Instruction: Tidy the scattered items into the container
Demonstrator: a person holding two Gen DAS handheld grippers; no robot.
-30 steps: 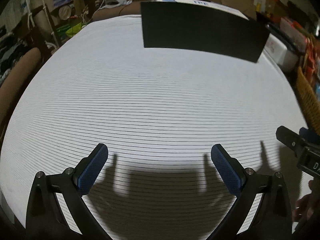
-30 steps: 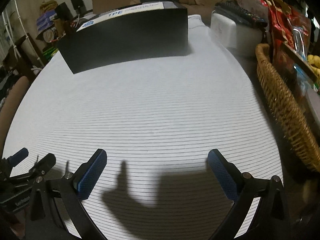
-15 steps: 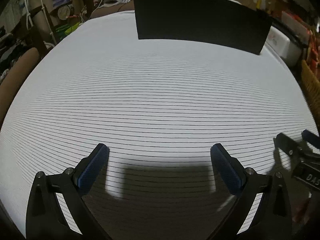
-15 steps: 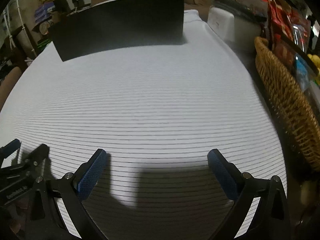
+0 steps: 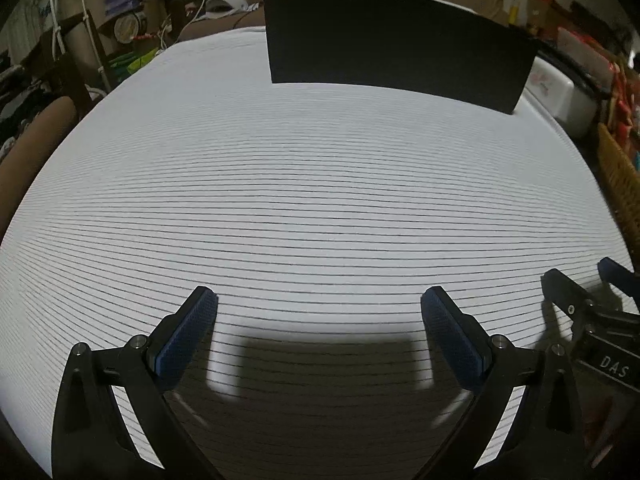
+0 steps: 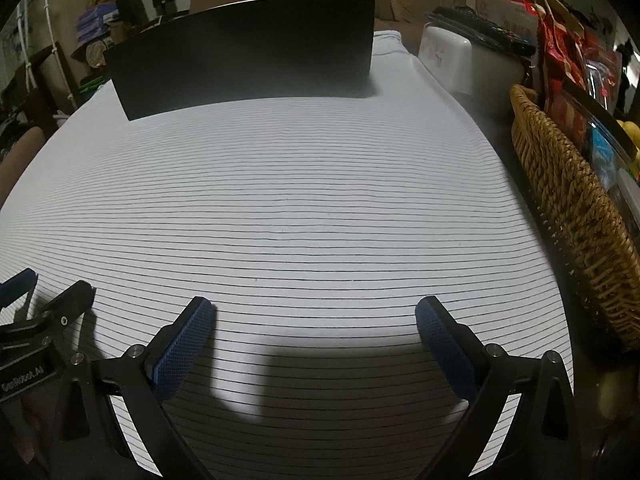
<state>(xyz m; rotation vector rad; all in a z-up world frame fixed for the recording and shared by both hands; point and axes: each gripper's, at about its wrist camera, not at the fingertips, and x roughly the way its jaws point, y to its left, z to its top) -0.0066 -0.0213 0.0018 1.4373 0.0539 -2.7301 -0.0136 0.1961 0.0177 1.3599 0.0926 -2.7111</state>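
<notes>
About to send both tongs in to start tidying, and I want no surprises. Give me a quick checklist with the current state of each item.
1. Left tongs open, nothing between the pads: ok.
2. Right tongs open, nothing held: ok.
3. The two tongs apart, side by side, not touching: ok.
4. Path across the striped cloth to the black box: ok, nothing in the way.
5. Scattered items located: not ok, none shows on the cloth in either view.
6. Black box open on top and usable as the container: cannot tell, only its dark front wall shows.
</notes>
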